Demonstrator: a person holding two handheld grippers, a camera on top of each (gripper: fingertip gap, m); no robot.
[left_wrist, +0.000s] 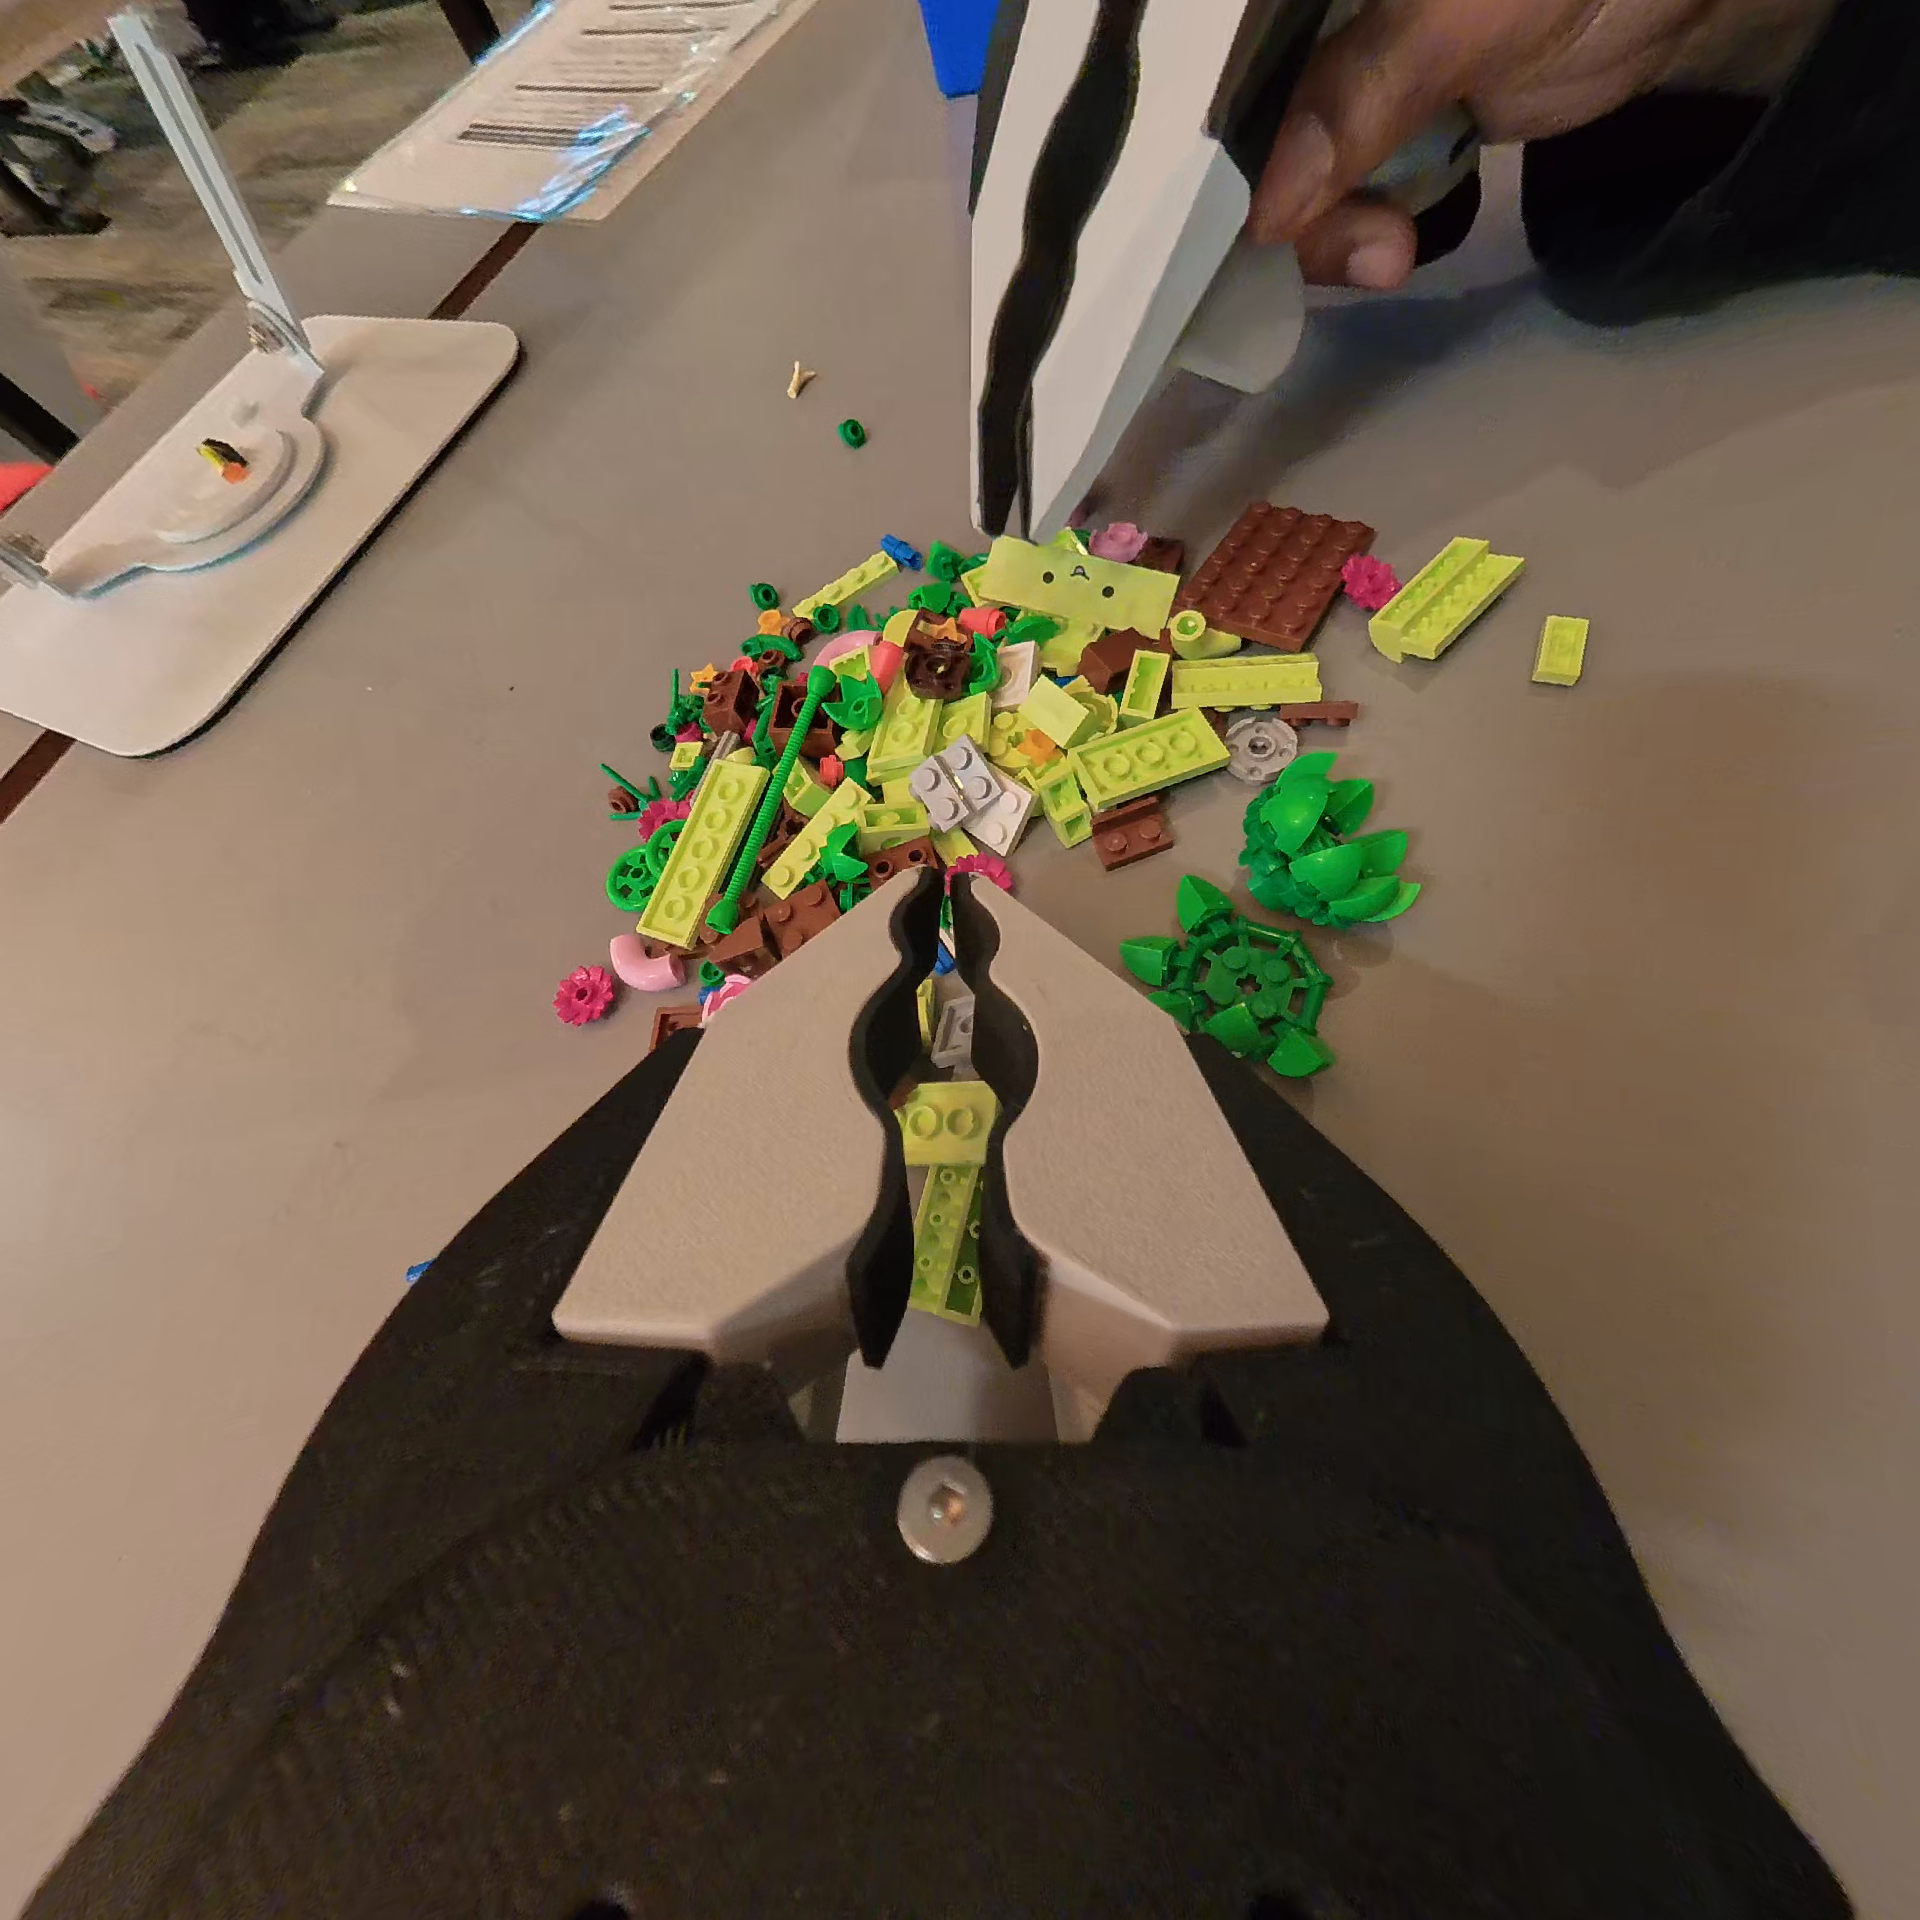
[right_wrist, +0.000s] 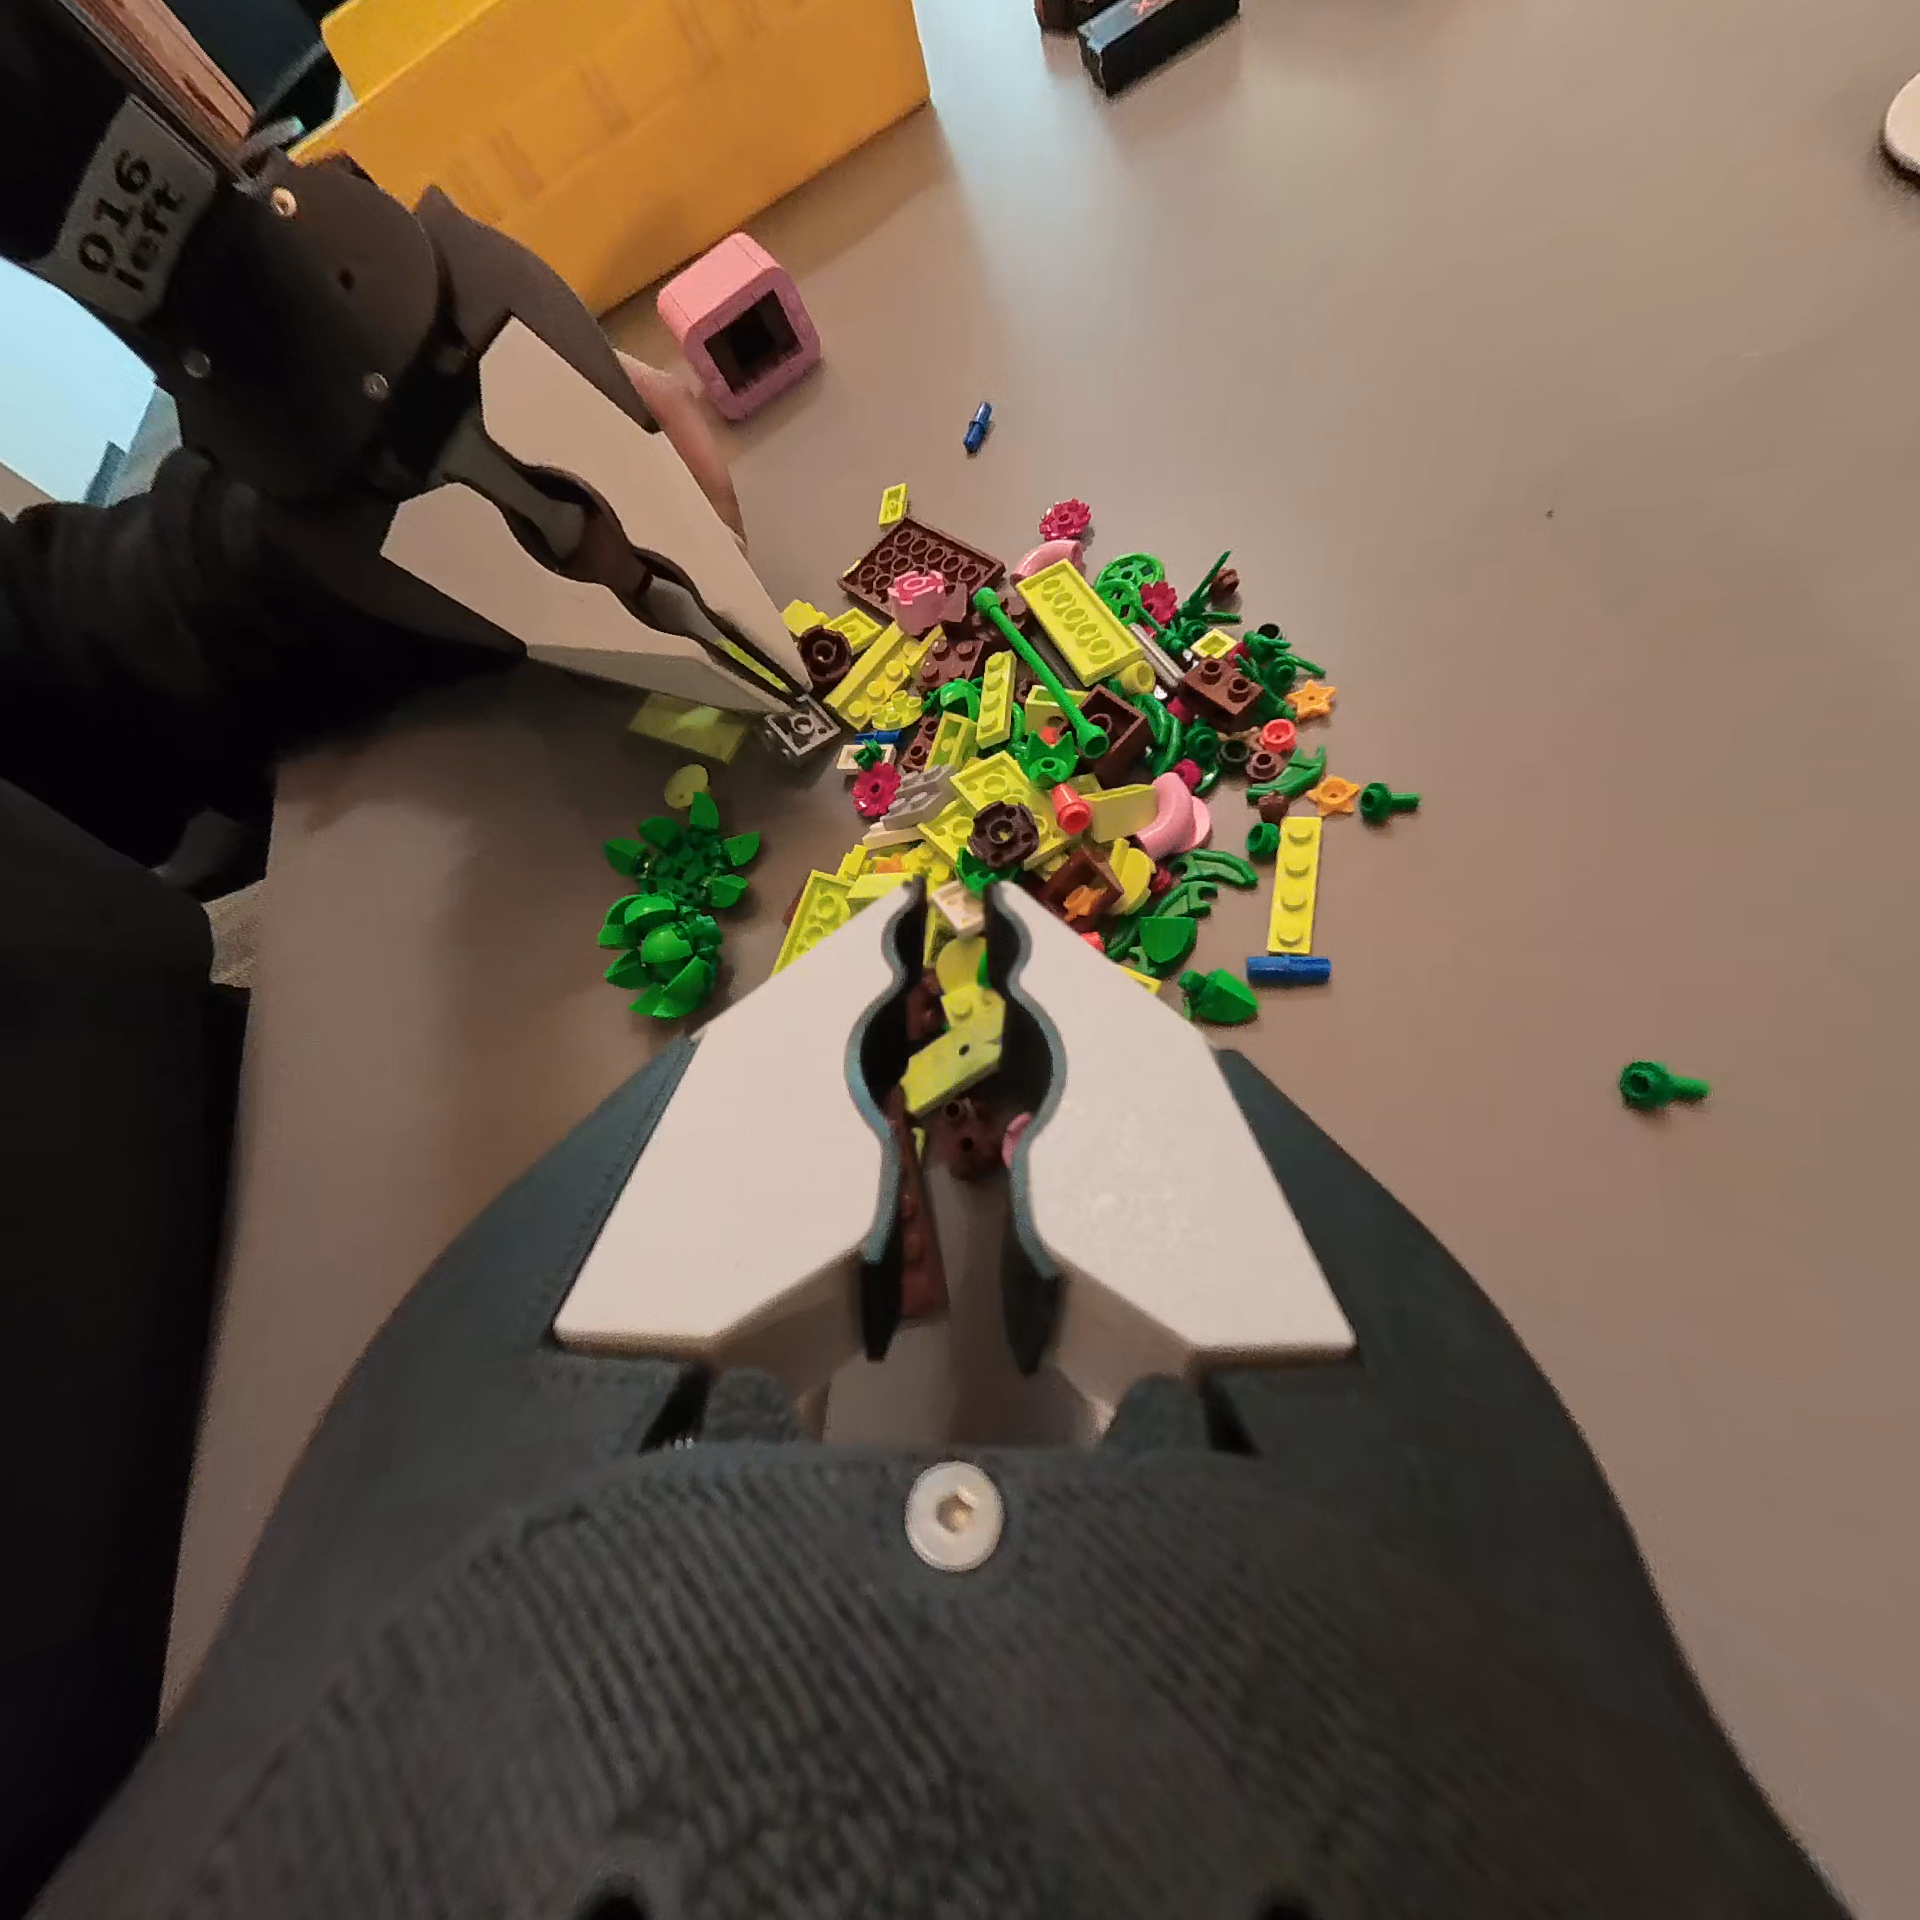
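A heap of small toy bricks (left_wrist: 935, 727), lime, brown, green, pink and grey, lies on the grey table (left_wrist: 416, 1039). My left gripper (left_wrist: 945, 885) is at the near edge of the heap with its jaws almost together. Lime plates (left_wrist: 948, 1127) show through the gap below it. In the right wrist view its tips (right_wrist: 802, 691) sit just above a grey piece (right_wrist: 800, 729). My right gripper (right_wrist: 956, 896) is at the other edge of the heap, jaws nearly together, and a small white tile (right_wrist: 958, 912) shows in the gap. I cannot tell whether it is gripped. The left wrist view shows it (left_wrist: 1003, 525) by a lime face brick (left_wrist: 1075, 577).
Two green leafy pieces (left_wrist: 1320, 842) lie beside the heap. A brown plate (left_wrist: 1283, 571) and loose lime plates (left_wrist: 1449, 597) lie at its far side. A white stand base (left_wrist: 343, 436), a pink cube (right_wrist: 740, 324), a yellow box (right_wrist: 623, 125) and stray green studs (right_wrist: 1657, 1086) are around. A hand (left_wrist: 1455, 135) holds the right gripper. The left gripper's tips are roughly 8 cm from the right gripper's. It is some 7 cm from my right tips to the brown plate (left_wrist: 1283, 571).
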